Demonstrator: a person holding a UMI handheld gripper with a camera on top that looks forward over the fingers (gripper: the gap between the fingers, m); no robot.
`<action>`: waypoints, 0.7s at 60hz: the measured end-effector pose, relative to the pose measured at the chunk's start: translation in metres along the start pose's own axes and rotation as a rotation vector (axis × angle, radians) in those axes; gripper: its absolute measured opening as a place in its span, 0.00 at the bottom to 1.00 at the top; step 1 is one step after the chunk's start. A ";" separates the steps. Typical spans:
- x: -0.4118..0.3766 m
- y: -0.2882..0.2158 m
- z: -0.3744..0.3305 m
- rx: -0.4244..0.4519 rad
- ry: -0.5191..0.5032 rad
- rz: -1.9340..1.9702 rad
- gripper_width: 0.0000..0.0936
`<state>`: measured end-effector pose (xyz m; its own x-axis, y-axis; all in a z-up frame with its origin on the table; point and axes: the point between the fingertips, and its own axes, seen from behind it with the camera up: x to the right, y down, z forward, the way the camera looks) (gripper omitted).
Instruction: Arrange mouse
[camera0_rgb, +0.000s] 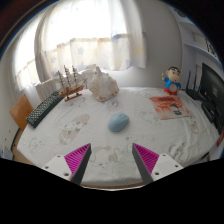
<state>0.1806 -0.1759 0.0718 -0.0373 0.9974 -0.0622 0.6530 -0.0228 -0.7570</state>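
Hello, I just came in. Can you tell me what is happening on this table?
A person holds a gripper over a round table, and its fingers are open and empty. A light blue mouse lies on the tablecloth just ahead of them, untouched. Beyond it stand a model ship, a keyboard, a book and a cartoon figurine.

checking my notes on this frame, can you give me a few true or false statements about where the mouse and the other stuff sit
1. The mouse lies on the table ahead of the open fingers. True.
2. The gripper is shut on the mouse. False: the fingers are open and the mouse lies beyond them, untouched.
3. A model ship stands at the far side of the table. True.
4. The figurine stands right beside the model ship. False: it is on the opposite side, near the book.
5. The keyboard lies on the same side as the model ship. True.
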 end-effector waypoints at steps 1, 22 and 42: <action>-0.002 -0.001 0.004 0.012 0.000 -0.004 0.91; -0.007 -0.026 0.092 0.129 0.045 -0.046 0.91; 0.009 -0.049 0.169 0.097 0.068 -0.018 0.92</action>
<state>0.0203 -0.1771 -0.0020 0.0049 1.0000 -0.0059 0.5765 -0.0077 -0.8171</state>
